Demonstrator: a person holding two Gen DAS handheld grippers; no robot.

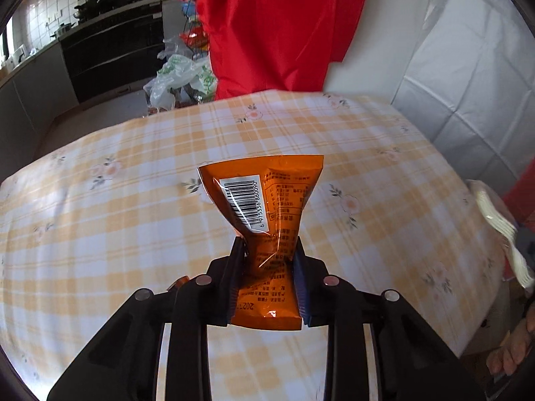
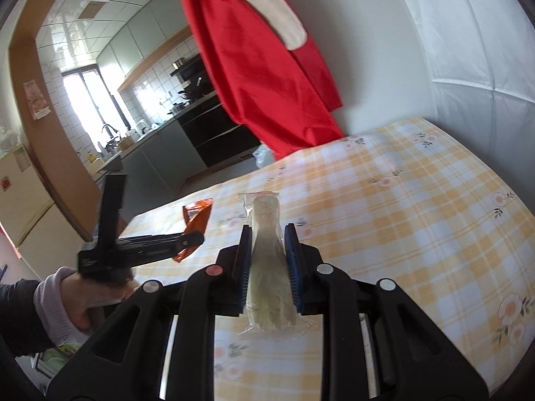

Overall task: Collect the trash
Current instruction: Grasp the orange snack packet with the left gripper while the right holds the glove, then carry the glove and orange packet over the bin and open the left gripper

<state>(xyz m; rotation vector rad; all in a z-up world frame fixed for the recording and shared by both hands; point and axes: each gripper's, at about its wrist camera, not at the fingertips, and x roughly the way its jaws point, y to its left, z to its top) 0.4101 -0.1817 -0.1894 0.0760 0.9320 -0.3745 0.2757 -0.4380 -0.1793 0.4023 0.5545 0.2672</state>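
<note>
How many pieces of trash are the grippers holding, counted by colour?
Orange foil snack wrapper, in left gripper: 1
Clear plastic wrapper with pale contents, in right gripper: 1
Total: 2

Both views are bright with daylight. The main source is a window [image 2: 87,100] at the far left of the right wrist view, blown out to white. Glare streaks the orange wrapper [image 1: 264,220]. Shadows on the tablecloth [image 1: 100,220] are soft. Fisheye distortion bends straight lines, and dark vignetting fills the corners. The left hand [image 2: 90,294] is slightly motion-blurred.
</note>
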